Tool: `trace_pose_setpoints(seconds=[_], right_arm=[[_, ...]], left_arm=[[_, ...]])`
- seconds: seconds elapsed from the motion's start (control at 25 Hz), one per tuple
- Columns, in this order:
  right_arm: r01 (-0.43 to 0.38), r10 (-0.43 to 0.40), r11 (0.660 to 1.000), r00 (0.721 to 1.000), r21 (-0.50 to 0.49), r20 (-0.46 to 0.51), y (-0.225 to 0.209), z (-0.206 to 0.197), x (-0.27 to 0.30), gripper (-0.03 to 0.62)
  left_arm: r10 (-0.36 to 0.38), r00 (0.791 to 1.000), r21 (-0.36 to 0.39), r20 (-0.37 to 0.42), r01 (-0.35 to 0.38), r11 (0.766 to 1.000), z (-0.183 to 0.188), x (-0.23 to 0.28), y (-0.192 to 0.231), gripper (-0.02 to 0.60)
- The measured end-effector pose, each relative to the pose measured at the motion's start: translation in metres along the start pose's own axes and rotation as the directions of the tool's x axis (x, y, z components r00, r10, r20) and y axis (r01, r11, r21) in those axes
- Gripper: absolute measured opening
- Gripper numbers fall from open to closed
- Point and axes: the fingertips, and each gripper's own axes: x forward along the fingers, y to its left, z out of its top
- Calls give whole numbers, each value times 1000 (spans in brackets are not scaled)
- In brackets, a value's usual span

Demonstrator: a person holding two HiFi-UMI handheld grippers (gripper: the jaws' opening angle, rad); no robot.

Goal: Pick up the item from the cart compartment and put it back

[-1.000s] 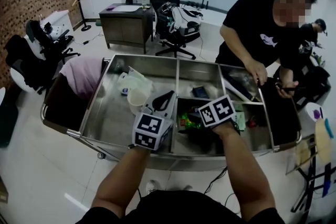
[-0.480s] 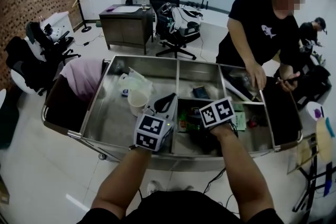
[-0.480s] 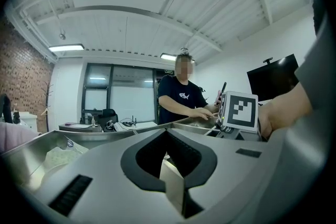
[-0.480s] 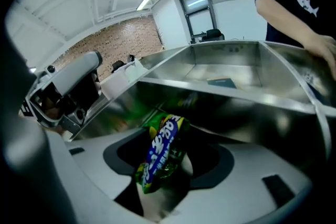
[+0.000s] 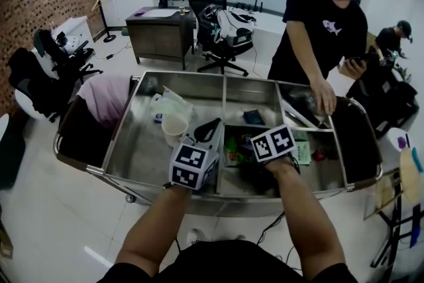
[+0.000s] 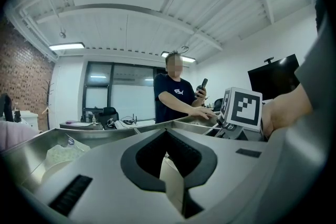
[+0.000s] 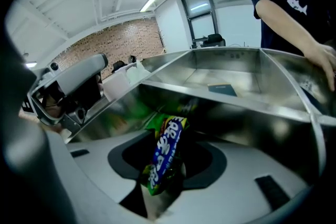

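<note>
Snack packet point(image 7: 167, 152) is pinched in the right gripper point(image 7: 170, 136), whose jaws have just been closing to lift it. The left gripper point(image 6: 167, 134) is closed, empty, idle.

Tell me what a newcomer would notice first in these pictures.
First, the bright blue-and-green candy packet pinched upright in the right tongs, whose jaws have just been closing, down in the middle front compartment of the steel cart. Next, the person in a black T-shirt across the cart, one hand reaching into its far right section while the other holds a phone.
</note>
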Motion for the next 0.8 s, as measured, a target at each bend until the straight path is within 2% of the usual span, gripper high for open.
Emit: trace_pose_setpoints(seconds=[0.4, 0.6, 0.8], right_arm=[[0, 1, 1000, 999, -3, 45, 7, 7, -13, 161], [4, -2, 1000, 990, -12, 140, 11, 25, -47, 160], [-6, 10, 1000, 963, -17, 271, 21, 42, -85, 160]], left_arm=[[2, 1000, 6, -6, -2, 1000, -1, -2, 1, 0], [14, 1000, 19, 11, -14, 1000, 4, -3, 1, 0], [17, 1000, 45, 23, -18, 999, 12, -6, -2, 0]])
